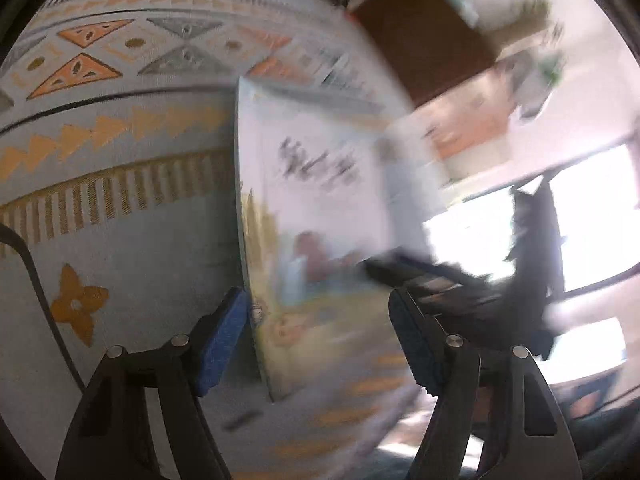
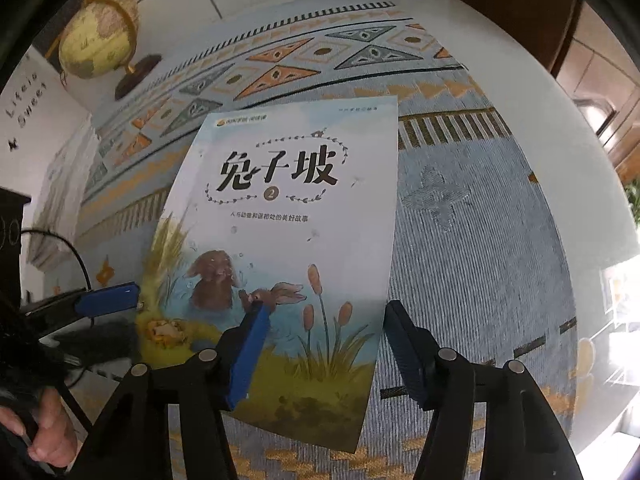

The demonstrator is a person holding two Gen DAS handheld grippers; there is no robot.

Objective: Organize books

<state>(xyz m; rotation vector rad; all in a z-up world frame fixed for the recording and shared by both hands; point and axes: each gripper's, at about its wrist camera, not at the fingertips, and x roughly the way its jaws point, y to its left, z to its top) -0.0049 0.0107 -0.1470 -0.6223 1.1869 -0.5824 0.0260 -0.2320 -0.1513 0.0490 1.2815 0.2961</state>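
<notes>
Both grippers tilt down over the book (image 2: 280, 240), jaws released, straddling its near edge

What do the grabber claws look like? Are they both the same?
Yes, they match. The right gripper has two black fingers shaped like frames with cut-out holes, round silver pins at the joints, and ribbed blue pads at the tips. The left gripper looks the same. A thin black cable trails beside it.

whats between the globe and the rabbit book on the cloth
Nothing stands there: in the right wrist view only bare patterned tablecloth runs between the globe and the book.
</notes>
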